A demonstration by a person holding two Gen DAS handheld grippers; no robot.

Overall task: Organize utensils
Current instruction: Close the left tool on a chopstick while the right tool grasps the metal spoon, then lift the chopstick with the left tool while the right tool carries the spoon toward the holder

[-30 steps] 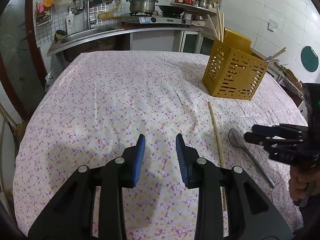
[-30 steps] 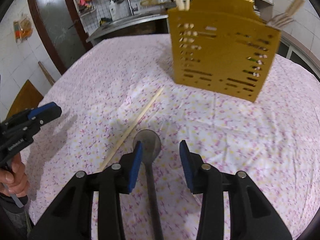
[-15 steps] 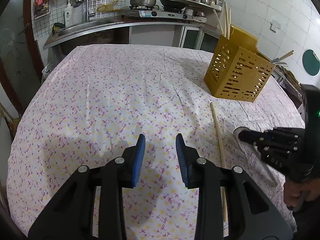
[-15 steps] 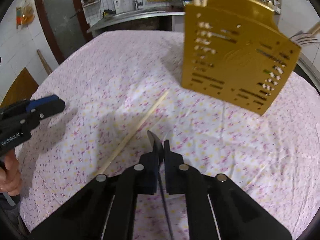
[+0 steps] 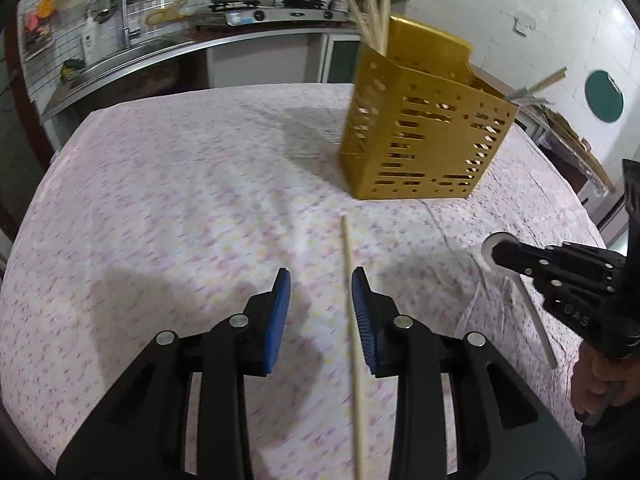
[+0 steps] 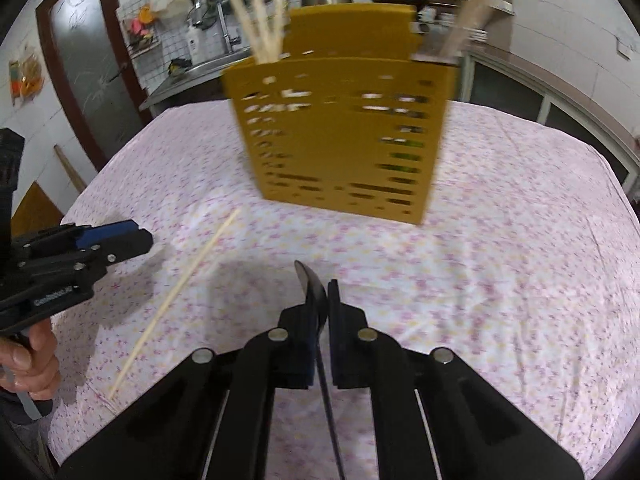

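Spoon clamped on the right, chopstick between open jaws on the left

Left wrist view: the left gripper (image 5: 321, 312) holds its jaws partly open above the floral bench (image 5: 168, 208), a loose chopstick (image 5: 352, 320) lying on the cloth between them, close to the right pad and ungripped; the yellow utensil holder (image 5: 424, 136) stands beyond, chopsticks in it. Right wrist view: the right gripper (image 6: 320, 300) has its jaws closed tight on the spoon (image 6: 314, 296), bowl edge-on and off the cloth, handle running back toward the camera, facing the holder; the chopstick lies to the left
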